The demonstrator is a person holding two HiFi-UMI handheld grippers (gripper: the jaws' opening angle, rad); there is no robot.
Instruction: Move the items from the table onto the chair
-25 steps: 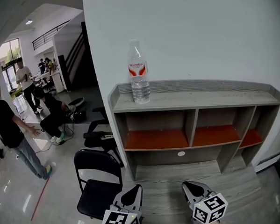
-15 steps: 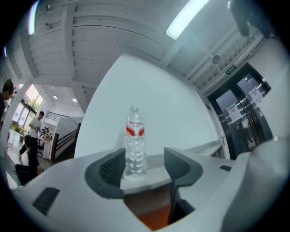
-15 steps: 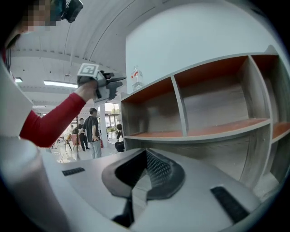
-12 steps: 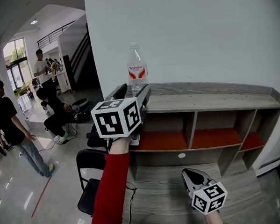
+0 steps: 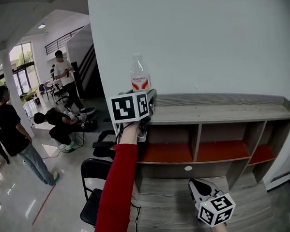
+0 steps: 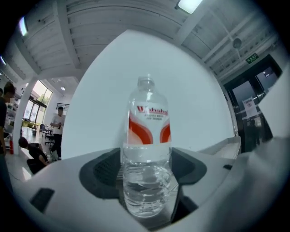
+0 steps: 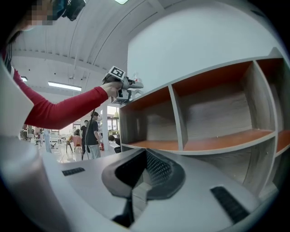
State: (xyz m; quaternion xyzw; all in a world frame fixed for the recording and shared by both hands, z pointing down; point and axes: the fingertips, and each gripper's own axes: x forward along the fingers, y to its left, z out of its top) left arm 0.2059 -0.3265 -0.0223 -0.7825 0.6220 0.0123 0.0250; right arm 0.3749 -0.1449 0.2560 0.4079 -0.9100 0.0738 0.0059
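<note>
I hold the L tool (image 5: pixel 147 98) up at the left end of the shelf unit's top surface (image 5: pixel 217 113). Its jaws are opening, spread wide, w/ the water bottle (image 6: pixel 146 149) standing btw them. The pads sit just beside the bottle's sides, and I can't see them squeeze it. The bottle is upright on that top surface, right by the white wall (image 5: pixel 204 37). It's clear plastic w/ a red-and-white label and water in the lower part. My red sleeve (image 5: pixel 115 187) runs up to the L tool. The R tool (image 5: pixel 201 187) is down low over the wood desk board (image 5: pixel 164 209) below the shelves. Its jaws are pressed together w/ nothing in them. The black chair (image 5: pixel 96 188) stands on the floor, left of the desk board.
</note>
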